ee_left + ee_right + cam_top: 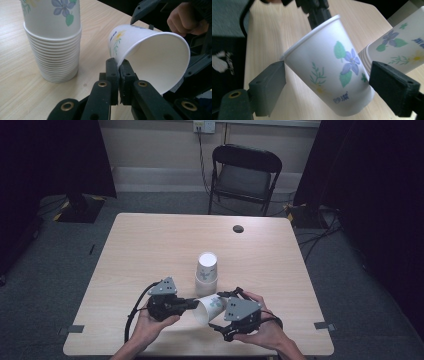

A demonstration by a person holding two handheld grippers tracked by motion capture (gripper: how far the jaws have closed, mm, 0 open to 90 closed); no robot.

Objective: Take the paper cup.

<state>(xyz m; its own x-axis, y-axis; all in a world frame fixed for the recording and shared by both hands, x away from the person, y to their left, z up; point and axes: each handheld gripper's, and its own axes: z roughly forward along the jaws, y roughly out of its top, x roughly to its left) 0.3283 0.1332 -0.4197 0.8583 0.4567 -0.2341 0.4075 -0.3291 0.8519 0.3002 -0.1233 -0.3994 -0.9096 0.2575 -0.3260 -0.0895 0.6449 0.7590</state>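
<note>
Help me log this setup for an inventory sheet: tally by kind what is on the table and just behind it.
Loose paper cup, pinched at its rim: 1
Stack of paper cups, upside down: 1 (cups too many to count exactly)
Grippers: 2, left gripper and right gripper
Folding chair: 1
Total: 5

Paper cup (329, 72): white, printed with a blue-violet flower, green leaves, a green sprig, a small yellow flower and blue lettering; plain white inside. Stack of cups (53, 37): white, same floral print on the top cup. Table (150, 245): pale wood grain with one dark round spot at the far right. Left gripper (119, 67), right gripper (327, 82): black, with brass-coloured rivets. Chair (245, 175): black. Floor: grey.
</note>
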